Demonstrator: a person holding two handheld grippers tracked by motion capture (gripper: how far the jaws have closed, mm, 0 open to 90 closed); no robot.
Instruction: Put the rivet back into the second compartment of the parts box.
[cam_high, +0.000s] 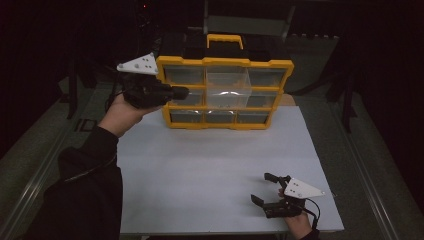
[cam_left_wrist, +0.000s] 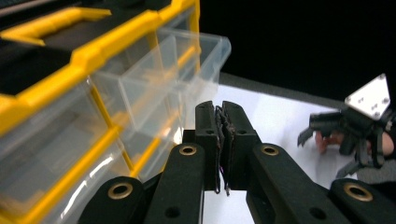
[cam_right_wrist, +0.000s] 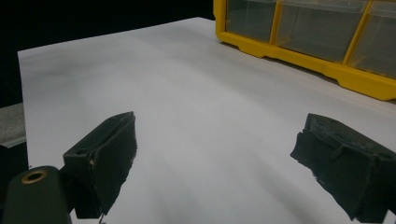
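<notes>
Left tongs (cam_left_wrist: 222, 140) raised beside organizer, right tongs (cam_high: 270, 192) low on surface (cam_high: 210, 170).
Yellow drawer organizer (cam_high: 225, 92) stands upright at surface's far edge, one clear drawer (cam_left_wrist: 187, 65) pulled out; left tongs pressed together, empty, beside it; right tongs spread wide, empty, well apart.

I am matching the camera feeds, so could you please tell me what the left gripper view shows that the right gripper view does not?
The left gripper view shows the left gripper with its jaws shut on nothing, a clear drawer pulled partway out of the yellow organizer, and the right gripper farther off. The right gripper view shows the right gripper's own jaws standing wide open over the white table. Both show the organizer and the white table.
</notes>
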